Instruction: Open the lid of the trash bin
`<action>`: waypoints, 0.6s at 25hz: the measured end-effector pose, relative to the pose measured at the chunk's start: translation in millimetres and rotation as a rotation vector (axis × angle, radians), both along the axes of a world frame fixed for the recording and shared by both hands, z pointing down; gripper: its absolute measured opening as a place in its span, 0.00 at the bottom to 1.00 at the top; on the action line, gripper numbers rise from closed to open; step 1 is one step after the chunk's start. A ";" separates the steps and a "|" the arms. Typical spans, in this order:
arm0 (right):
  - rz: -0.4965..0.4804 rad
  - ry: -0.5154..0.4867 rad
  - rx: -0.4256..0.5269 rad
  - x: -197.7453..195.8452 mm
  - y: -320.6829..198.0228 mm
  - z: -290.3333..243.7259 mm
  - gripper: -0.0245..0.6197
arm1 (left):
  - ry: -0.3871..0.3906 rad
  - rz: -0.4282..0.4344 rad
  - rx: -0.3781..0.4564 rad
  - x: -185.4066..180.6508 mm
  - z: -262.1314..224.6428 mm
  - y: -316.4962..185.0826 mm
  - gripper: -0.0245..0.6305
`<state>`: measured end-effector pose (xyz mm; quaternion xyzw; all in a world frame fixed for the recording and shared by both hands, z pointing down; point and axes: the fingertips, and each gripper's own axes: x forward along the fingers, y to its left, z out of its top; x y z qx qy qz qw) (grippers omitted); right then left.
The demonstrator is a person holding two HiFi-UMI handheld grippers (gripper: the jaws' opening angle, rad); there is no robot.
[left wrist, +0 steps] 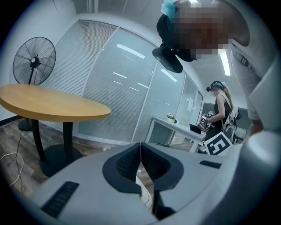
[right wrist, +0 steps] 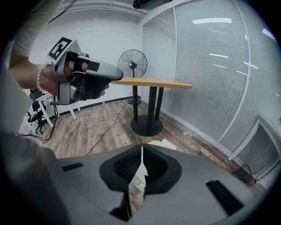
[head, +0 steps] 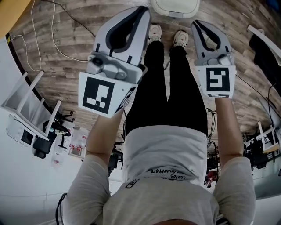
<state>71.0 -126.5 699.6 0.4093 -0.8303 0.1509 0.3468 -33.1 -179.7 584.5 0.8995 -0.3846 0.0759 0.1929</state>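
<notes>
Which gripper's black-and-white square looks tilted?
The left gripper: its marker cube sits slanted, while the right gripper's cube looks straight.

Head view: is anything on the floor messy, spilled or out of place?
Only the loose white cable trailing across the wood floor on the left, which could trip someone. The bin stands upright, its lid looks shut, and nothing is spilled.

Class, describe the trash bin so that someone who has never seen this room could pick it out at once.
Start on the wooden floor and find the person's white shoes near the head view's top edge. Just past the toes sits the trash bin, cut off by that edge: a pale, smooth lid with rounded corners, much wider than either shoe.
</notes>
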 end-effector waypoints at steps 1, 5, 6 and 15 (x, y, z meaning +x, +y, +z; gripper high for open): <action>-0.007 0.009 -0.006 -0.7 0.5 8.3 0.07 | 0.001 0.002 -0.001 0.5 3.5 -0.1 0.07; -0.029 0.032 -0.004 -3.0 1.2 41.1 0.07 | -0.006 0.013 -0.013 3.1 19.9 4.1 0.07; -0.032 0.041 -0.005 -2.6 1.9 50.3 0.07 | -0.011 0.018 -0.020 3.8 24.2 5.6 0.07; -0.089 0.126 -0.031 -6.9 6.3 133.8 0.07 | -0.014 0.041 -0.033 7.9 51.1 12.2 0.07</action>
